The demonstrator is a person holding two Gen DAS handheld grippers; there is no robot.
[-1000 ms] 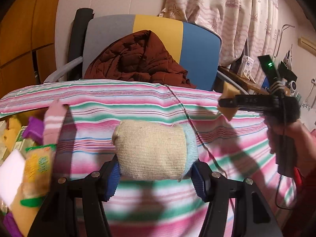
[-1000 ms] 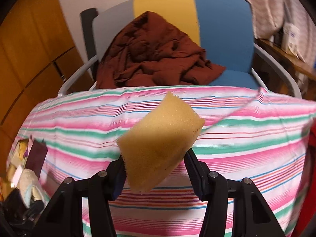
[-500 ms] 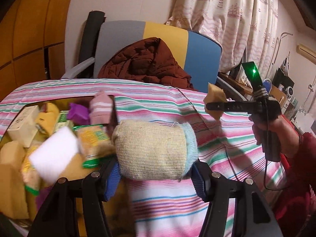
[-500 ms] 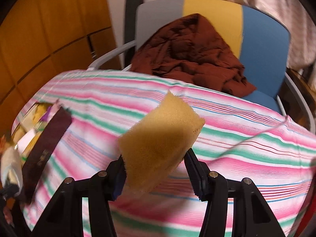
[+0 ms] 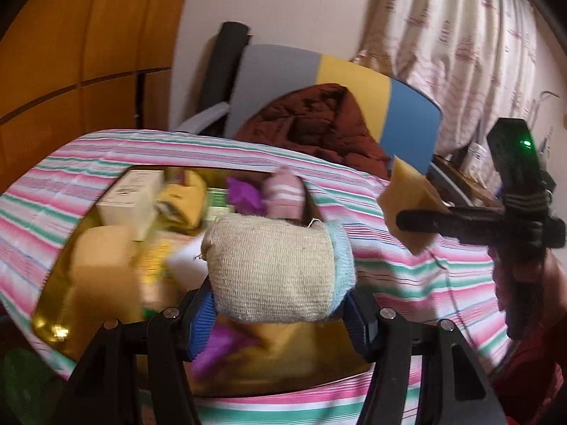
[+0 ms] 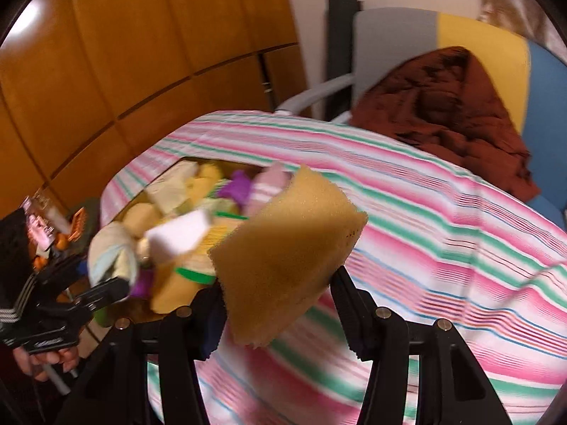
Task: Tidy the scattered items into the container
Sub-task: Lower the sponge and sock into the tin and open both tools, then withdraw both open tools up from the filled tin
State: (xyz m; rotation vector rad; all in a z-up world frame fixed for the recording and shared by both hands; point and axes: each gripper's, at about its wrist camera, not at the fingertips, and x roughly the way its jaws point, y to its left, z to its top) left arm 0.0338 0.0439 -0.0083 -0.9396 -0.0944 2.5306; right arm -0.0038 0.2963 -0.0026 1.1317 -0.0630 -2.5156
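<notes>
My left gripper (image 5: 280, 304) is shut on a rolled beige cloth with a light blue end (image 5: 273, 269), which hangs over the gold container (image 5: 53, 322). The container holds a white box (image 5: 131, 194), yellow sponges (image 5: 102, 265), a purple piece (image 5: 244, 194) and a pink striped sock (image 5: 283, 194). My right gripper (image 6: 280, 301) is shut on a yellow sponge (image 6: 287, 248), just right of the container (image 6: 138, 196) over the striped cloth. Each gripper shows in the other's view: the right gripper (image 5: 404, 219) at the right, the left gripper (image 6: 106, 283) at the left.
A pink, green and white striped cloth (image 5: 407, 283) covers the table around the container. Behind it stands a grey, yellow and blue chair (image 5: 283, 67) with a dark red jacket (image 5: 312, 124) on it. Wooden panels (image 6: 141, 53) rise at the left, a curtain (image 5: 460, 53) at the right.
Both grippers have swung left towards the container, each keeping its grip. The container has come from the left edge to under the cloth roll, and into the right wrist view.
</notes>
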